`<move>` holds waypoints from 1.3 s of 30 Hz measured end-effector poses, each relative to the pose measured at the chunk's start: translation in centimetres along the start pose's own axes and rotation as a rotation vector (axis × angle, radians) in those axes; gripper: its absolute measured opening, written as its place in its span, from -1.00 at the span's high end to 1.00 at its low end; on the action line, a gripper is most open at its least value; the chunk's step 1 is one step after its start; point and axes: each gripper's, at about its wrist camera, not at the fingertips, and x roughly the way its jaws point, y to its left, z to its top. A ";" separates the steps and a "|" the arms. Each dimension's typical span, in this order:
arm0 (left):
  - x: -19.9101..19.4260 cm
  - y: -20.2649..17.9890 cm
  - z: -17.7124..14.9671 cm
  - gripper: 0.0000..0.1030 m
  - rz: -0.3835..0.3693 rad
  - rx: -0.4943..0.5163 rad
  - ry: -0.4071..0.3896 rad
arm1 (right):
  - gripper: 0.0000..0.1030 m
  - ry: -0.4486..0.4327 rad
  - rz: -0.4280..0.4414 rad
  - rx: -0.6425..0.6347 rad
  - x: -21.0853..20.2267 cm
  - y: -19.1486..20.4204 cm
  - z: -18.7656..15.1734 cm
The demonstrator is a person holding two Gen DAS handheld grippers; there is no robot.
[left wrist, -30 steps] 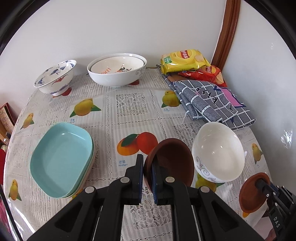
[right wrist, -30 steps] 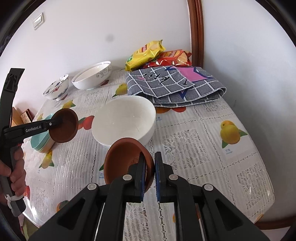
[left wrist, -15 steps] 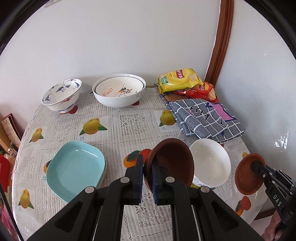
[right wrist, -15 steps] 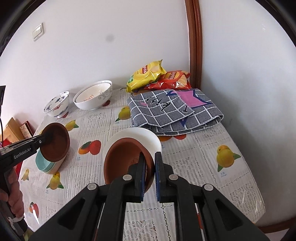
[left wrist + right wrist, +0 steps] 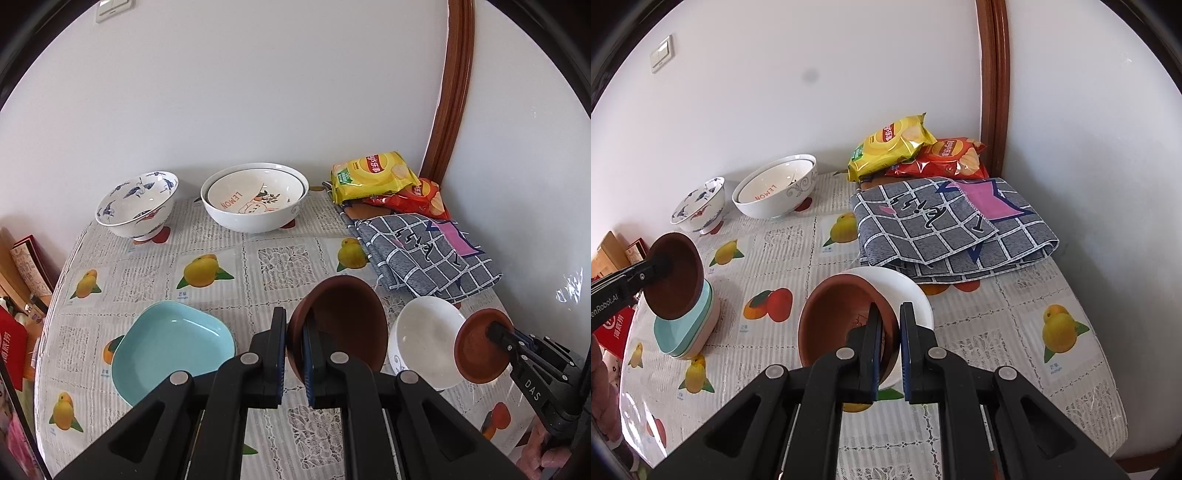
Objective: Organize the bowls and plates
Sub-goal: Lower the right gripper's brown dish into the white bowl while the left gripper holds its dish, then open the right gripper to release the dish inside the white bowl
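**Brown dishes are lifted clear of the bench, one in each tongs**

Brown dishes now hang higher above the bench [image 5: 295, 236] than one second ago; both views show more of the tablecloth and the wall. The left tongs [image 5: 294, 354] are closed on the rim of the dark brown dish [image 5: 347, 325], which is tilted in the air between the teal plates [image 5: 173, 347] and the white bowl [image 5: 424, 343]. The right tongs [image 5: 888, 350] are pinched on the rim of the reddish brown dish [image 5: 842, 317], held above the same white bowl and no longer beside it. The two matching dishes are free of the bench, so I judge the next step is to stack them together. The big nested bowls [image 5: 255, 203] and the blue-patterned bowl [image 5: 136, 206] stand untouched at the wall.
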 end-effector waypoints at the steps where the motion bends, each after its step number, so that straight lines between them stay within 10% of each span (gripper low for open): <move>1: 0.1 0.2 0.0 0.84 0.005 -0.006 -0.001 | 0.82 0.006 -0.006 -0.001 0.4 0.1 -0.1; 39: 6.1 2.1 -0.2 0.84 -0.010 -0.062 0.078 | 0.73 0.162 -0.133 -0.146 10.1 3.0 -1.5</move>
